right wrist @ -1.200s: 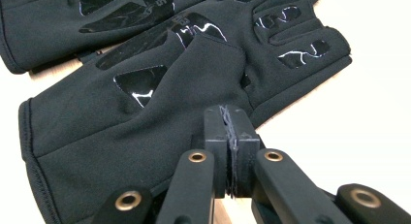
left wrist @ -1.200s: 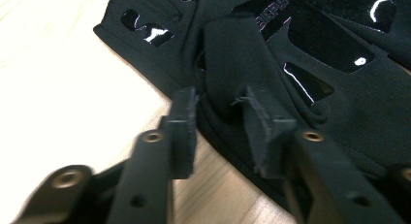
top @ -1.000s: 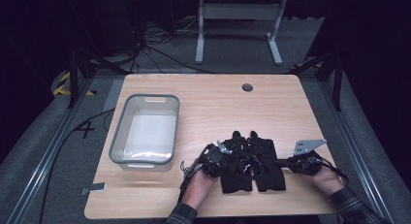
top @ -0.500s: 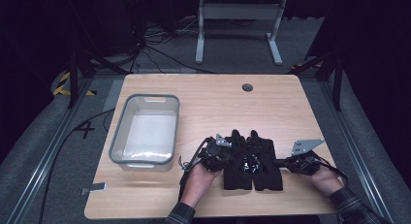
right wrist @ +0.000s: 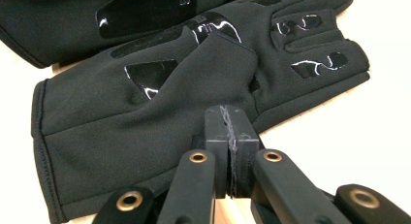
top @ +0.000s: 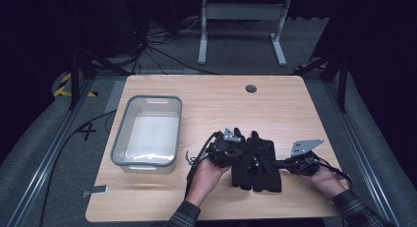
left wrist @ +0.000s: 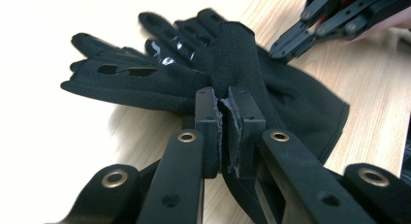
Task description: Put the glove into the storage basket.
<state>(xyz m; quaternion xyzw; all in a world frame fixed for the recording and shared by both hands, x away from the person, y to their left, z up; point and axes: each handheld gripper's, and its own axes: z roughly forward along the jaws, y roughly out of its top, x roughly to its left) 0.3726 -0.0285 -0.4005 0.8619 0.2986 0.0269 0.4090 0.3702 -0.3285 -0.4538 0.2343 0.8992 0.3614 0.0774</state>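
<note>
Two black gloves with shiny grip patches lie side by side on the wooden table, fingers pointing away from me. My left gripper is shut on a fold of the left glove, and that fabric stands up out of its jaws above the table. My right gripper is shut, its tips against the thumb edge of the right glove; whether fabric is pinched between them I cannot tell. The right gripper also appears beyond the gloves in the left gripper view.
A clear plastic bin with a grey rim stands left of the gloves. A round cable hole sits near the table's far edge. A small grey tab lies at the front left corner. Dark floor and a metal stand lie beyond.
My left gripper has risen a little and shifted toward the gloves, pulling the left glove's fabric up with it. The right hand and its gripper have stayed put.
</note>
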